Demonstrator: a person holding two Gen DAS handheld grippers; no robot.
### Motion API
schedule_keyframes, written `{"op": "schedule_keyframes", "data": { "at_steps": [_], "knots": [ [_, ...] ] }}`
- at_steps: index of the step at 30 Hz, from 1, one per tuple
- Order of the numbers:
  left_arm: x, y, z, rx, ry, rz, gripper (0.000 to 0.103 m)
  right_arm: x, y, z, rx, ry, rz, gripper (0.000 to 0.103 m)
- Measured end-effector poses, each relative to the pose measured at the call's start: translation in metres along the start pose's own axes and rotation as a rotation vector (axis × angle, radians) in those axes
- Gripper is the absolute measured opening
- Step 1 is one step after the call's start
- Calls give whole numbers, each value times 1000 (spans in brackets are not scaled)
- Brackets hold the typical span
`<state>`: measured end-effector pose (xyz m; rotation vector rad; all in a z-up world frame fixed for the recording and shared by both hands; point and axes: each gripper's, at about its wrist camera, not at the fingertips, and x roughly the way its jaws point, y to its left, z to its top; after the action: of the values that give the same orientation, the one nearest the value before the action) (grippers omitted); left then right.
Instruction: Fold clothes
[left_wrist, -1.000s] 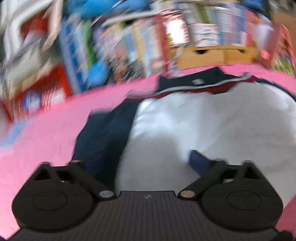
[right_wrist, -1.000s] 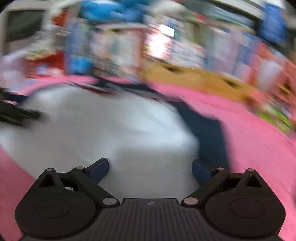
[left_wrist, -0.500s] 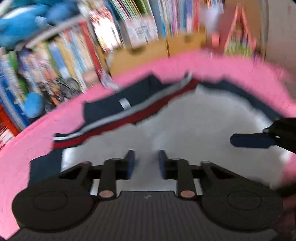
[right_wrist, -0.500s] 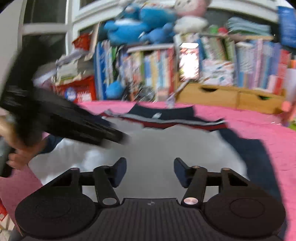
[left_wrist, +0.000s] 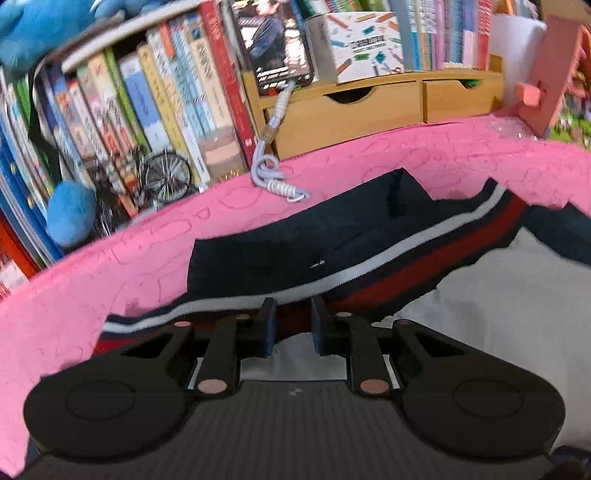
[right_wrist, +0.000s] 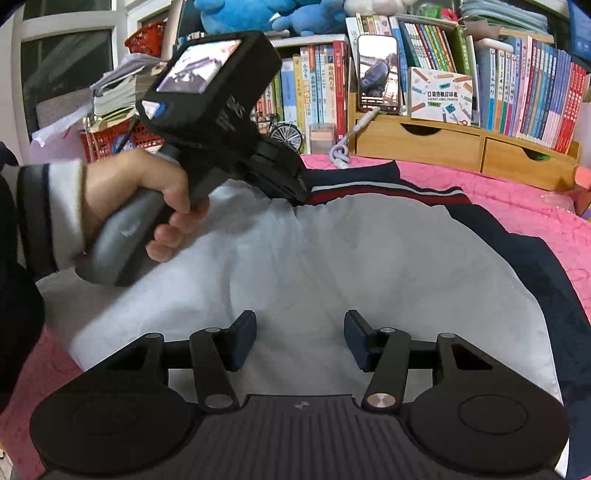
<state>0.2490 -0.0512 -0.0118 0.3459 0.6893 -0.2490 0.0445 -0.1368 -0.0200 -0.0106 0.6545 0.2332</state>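
A home bedroom: pink bedspread (right_wrist: 524, 206), crowded bookshelf (right_wrist: 517, 81), plush toys (right_wrist: 236, 14).

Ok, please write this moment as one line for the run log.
stage: gripping collar | left gripper: nearly closed at red-striped collar of navy-and-white jacket | right gripper: open above white panel | surface: pink blanket

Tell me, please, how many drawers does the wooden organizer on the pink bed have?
2. The left drawer sits below the phone; the right drawer sits beside it, under the row of books. More may be hidden.

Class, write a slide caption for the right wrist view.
Left gripper meets the jacket at its striped collar; right gripper hovers open.
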Motion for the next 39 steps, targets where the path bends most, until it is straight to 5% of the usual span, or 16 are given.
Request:
{"op": "schedule_keyframes", "data": {
  "at_steps": [5, 10, 15, 20, 21, 27, 31, 34, 36, 39],
  "knots": [
    [-3, 6, 7, -7, 16, -13, 22, 2, -1, 3, 0, 8, 4, 54],
    [-60, 21, -2, -36, -60, -2, 63, 3, -1, 3, -1, 11, 6, 55],
    [-129, 28, -63, -86, -137, 27, 77, 3, 0, 3, -2, 12, -2, 60],
    [-135, 47, -131, -170, 9, 193, 78, 3, 2, 4, -14, 11, -36, 67],
    [-135, 54, -143, -201, 35, 221, 85, 3, 3, 4, -15, 10, -40, 69],
    [-138, 79, -158, -314, 35, 238, 103, -19, -13, -3, -12, -52, -72, 70],
    [-139, 79, -166, -342, 0, 241, 103, -42, -53, -18, -2, -19, -288, 86],
    [-140, 82, -170, -367, -11, 233, 103, -66, -102, -27, 121, -34, -303, 80],
    [-147, 76, -165, -368, -21, 223, 103, -70, -117, -29, 152, 0, -413, 98],
    [-162, 59, -150, -357, -44, 210, 90, -77, -140, -38, 282, -27, -377, 100]
  ]
}}
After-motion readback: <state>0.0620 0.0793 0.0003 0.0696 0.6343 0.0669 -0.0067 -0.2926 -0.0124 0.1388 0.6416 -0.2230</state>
